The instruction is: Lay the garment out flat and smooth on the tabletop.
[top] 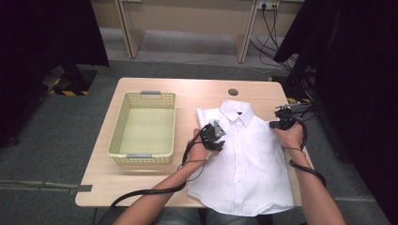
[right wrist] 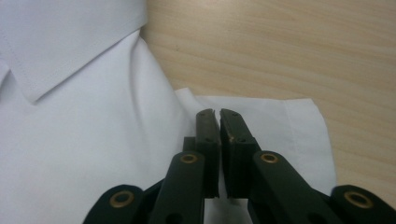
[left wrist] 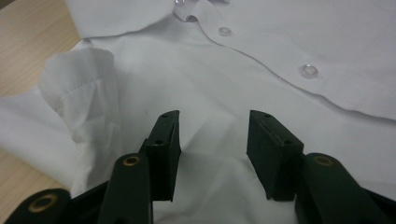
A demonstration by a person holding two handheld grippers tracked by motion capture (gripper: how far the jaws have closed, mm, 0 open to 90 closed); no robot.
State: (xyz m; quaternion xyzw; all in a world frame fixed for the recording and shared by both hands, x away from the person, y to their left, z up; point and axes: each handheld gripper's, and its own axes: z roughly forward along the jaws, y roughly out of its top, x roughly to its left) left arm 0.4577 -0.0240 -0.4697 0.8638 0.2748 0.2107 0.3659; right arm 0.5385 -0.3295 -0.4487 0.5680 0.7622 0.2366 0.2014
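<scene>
Gripping the white buttoned cotton shirt [top: 244,159], spread flat on the light wooden desk [top: 187,93]: your right gripper [right wrist: 218,114] fingers have closed on its shoulder edge; left gripper [left wrist: 212,135] fingers stand apart over fabric. Next, probably close left, then fold.

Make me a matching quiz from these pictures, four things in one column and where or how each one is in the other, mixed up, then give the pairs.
Column one:
1. shirt
2. basket
3. left gripper
4. right gripper

Column two:
A. yellow, standing on the left part of the table
B. jaws closed together, at the shirt's shoulder edge
C. white, lying buttoned and face up
D. jaws apart, with white cloth between them

Pairs: 1-C, 2-A, 3-D, 4-B
</scene>
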